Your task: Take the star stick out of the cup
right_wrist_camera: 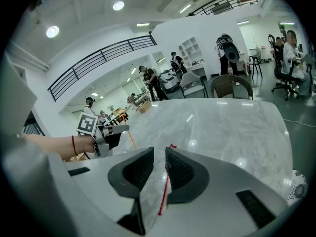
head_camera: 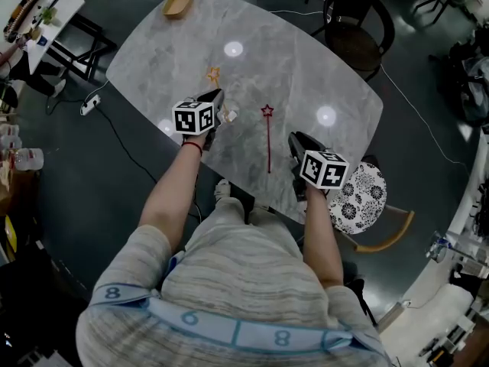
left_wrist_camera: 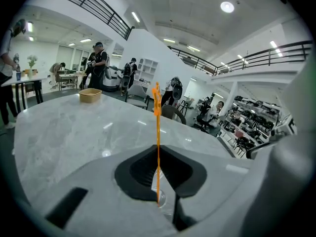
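Note:
An orange star stick (head_camera: 215, 79) stands upright in a small clear cup (head_camera: 228, 115) on the grey marble table (head_camera: 306, 75). My left gripper (head_camera: 218, 96) is shut on it. In the left gripper view the thin stick (left_wrist_camera: 158, 142) runs straight up between the pressed pads, with the cup (left_wrist_camera: 164, 200) just below and the left gripper (left_wrist_camera: 159, 174) around it. A red star stick (head_camera: 268, 140) lies flat on the table. My right gripper (head_camera: 295, 138) hovers by its near end. The right gripper (right_wrist_camera: 159, 154) has its jaws a little apart, and the red stick (right_wrist_camera: 163, 197) shows on the table through the gap.
A wooden tray (head_camera: 177, 4) sits at the table's far end. A dark chair (head_camera: 355, 29) stands at the far right, and a patterned stool (head_camera: 359, 193) is close to my right side. Several people stand in the background of both gripper views.

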A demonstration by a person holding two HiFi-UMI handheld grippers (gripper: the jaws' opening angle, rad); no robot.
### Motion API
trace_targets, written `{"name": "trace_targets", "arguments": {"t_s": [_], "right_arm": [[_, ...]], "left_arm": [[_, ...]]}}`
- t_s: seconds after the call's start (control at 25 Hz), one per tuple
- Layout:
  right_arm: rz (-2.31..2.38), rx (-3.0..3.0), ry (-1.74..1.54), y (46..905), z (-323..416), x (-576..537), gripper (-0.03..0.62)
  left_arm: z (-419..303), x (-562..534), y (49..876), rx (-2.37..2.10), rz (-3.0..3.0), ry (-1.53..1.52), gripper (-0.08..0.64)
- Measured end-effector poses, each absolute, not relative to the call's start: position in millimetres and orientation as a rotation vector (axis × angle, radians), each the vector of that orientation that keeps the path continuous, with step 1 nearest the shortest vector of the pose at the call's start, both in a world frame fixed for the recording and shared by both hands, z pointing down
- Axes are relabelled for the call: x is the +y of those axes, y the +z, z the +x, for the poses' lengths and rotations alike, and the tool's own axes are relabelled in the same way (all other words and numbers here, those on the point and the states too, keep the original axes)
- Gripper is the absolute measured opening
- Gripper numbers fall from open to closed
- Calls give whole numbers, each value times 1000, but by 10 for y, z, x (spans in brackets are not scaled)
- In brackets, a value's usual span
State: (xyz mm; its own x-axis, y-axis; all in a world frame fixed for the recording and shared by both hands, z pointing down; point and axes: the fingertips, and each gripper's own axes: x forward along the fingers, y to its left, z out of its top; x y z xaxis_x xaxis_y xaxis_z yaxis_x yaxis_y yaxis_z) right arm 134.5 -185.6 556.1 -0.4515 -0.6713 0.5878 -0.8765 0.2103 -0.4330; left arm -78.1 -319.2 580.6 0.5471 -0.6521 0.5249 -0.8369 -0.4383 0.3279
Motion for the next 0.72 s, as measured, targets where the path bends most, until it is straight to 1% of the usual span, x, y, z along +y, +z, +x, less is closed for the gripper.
{"name": "trace_targets", "arguments": {"t_s": [0.72], "right_arm": [[1441,-2265,1040,5409,1342,-1819,54]], "left_arm": [[-826,-3076,5310,-1263,2298,342,23]]}}
